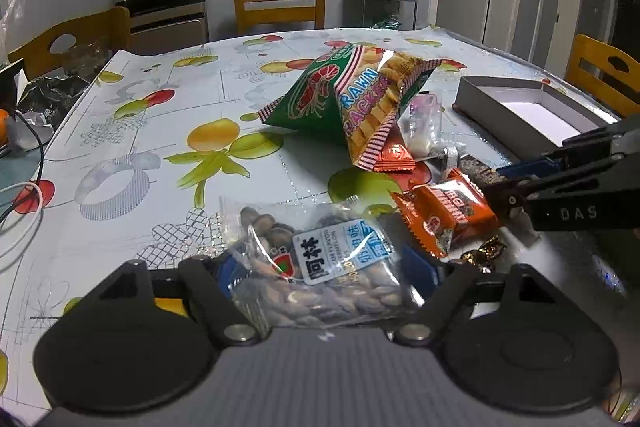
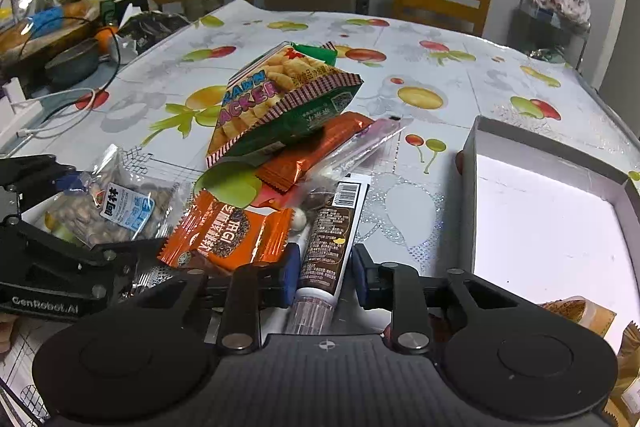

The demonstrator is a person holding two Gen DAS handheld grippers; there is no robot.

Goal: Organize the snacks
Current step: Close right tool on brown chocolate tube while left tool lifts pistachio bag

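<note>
A clear bag of seeds [image 1: 320, 267] with a blue-white label lies between the blue pads of my left gripper [image 1: 328, 267], which press its sides; the bag also shows in the right wrist view [image 2: 116, 211]. My right gripper [image 2: 325, 275] is shut on a brown stick pack [image 2: 328, 235] with a clear end. In the left wrist view the right gripper [image 1: 496, 185] comes in from the right. An orange packet [image 2: 232, 231] lies between the two grippers. Behind it a green prawn cracker bag [image 1: 352, 99] leans on other packets. An open grey box [image 2: 520, 135], white inside, stands at the right.
The flowery table cover [image 1: 160, 131] stretches out to the left and back. Cables [image 2: 60, 107] and clutter sit at the table's left end. Wooden chairs [image 1: 280, 3] ring the table. Golden wrappers [image 2: 580, 311] lie near the box's front corner.
</note>
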